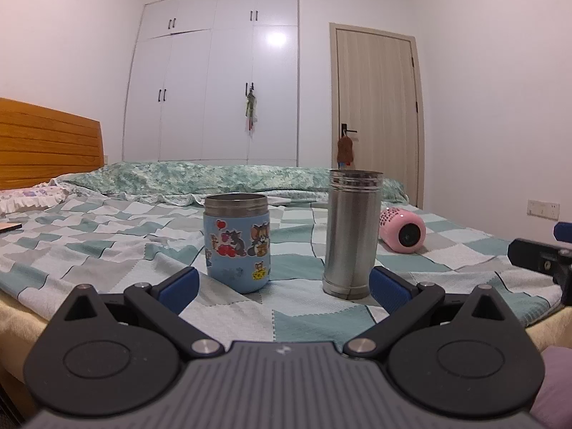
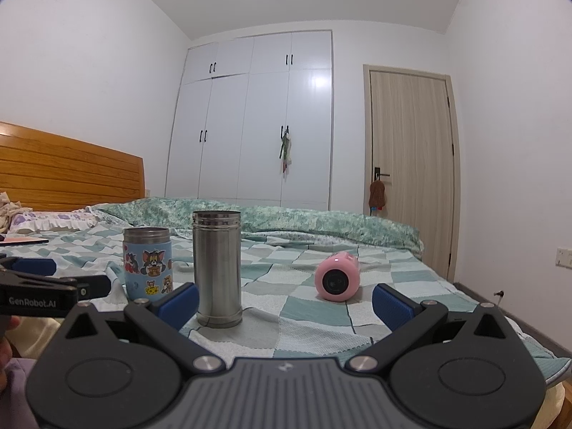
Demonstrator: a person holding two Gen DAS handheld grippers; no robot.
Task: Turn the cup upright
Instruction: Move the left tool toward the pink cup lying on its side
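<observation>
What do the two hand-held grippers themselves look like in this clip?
Both match: the left hand-held gripper and right hand-held gripper have matte black linkage arms with silver pivot bolts, a ribbed grey body bearing a small logo, and textured blue fingertip pads. The left's side reads "GenRobot.AI".

The left gripper (image 1: 282,287) hangs low over the near edge of the bed (image 1: 107,250), its blue fingers (image 1: 180,284) spread wide with nothing between them; just ahead a blue cartoon cup (image 1: 236,243) stands upright, mouth up, on the checked sheet; to its right, apart from it, a taller steel cup (image 1: 350,234) also stands upright; farther back and right a pink cup (image 1: 402,229) lies on its side, one round end facing the camera; part of the right gripper (image 1: 543,257) shows at the right edge; a white wardrobe (image 1: 214,82) and a door (image 1: 379,107) stand behind.
</observation>
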